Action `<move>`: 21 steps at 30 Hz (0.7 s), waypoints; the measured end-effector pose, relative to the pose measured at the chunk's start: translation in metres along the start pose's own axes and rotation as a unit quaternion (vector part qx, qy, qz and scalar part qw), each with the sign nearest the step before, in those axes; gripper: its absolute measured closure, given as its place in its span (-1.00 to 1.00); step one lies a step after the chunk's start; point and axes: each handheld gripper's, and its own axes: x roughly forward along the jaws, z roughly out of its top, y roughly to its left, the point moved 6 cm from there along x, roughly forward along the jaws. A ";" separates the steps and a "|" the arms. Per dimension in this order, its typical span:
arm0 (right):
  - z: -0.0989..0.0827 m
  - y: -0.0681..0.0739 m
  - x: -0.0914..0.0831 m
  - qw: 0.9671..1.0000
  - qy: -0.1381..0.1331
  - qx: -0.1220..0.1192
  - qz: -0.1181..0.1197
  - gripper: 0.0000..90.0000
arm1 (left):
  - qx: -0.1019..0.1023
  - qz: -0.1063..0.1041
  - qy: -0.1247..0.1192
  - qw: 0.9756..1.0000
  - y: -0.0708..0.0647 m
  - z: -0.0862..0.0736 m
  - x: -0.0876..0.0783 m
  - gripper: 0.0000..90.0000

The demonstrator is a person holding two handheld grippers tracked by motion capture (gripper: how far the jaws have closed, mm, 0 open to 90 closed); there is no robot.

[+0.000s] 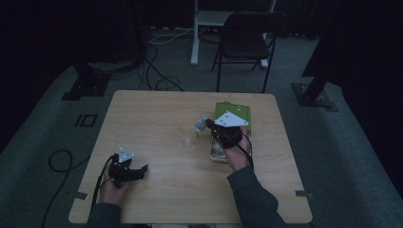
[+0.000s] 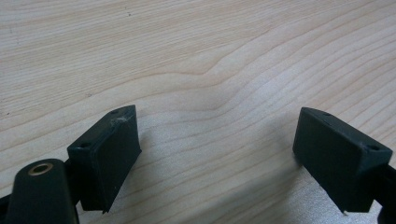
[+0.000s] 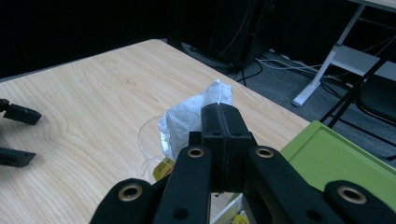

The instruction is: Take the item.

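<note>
The left gripper (image 1: 134, 172) is rested near the wooden table's (image 1: 161, 118) front edge, jaws spread with nothing between. Farther off, a white tea bag (image 3: 194, 116) is pinched aloft by the right gripper (image 3: 222, 122), beside a green tray (image 3: 336, 158). No lettering can be read.

I am working in a lab-style recording room, not a home. I am sitting at a bare wooden surface (image 1: 157, 118) standing on grey carpet (image 1: 342, 142). Dark curtains (image 1: 57, 28) are enclosing the space. Cables (image 1: 159, 71) are trailing across the floor between black stand bases (image 1: 88, 83). A black folding chair (image 1: 247, 40) and a white desk frame (image 1: 204, 28) are standing behind.
</note>
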 end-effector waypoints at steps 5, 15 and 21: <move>0.003 0.000 0.004 1.000 0.000 -0.001 0.000 1.00 | 0.000 0.000 0.000 1.000 0.000 0.000 0.000 -0.66; 0.009 -0.002 0.016 1.000 0.000 0.005 -0.002 1.00 | 0.000 0.000 0.001 1.000 0.000 0.000 0.000 -0.66; 0.010 -0.003 0.023 1.000 0.006 0.004 -0.004 1.00 | 0.000 0.000 0.000 1.000 0.000 0.000 0.000 -0.66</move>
